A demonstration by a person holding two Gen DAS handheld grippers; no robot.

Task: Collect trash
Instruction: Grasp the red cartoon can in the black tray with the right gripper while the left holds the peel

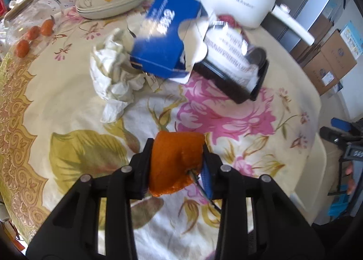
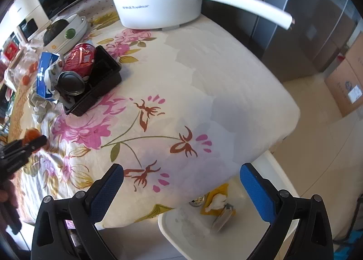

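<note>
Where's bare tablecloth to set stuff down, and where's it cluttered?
Free: the wide stretch between the black tray, the white pot and the table's near corner by the right claw. Crowded: around the blue box and crumpled tissue.

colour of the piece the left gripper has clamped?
Orange: a piece of peel between the left gripper fingers. Clearest in the left wrist view.

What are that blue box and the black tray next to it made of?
Blue box: looks like thin printed cardboard with a glossy finish; its torn flap shows white edges. Black tray: probably thin moulded plastic, dark and slightly shiny, with a formed rim.
</note>
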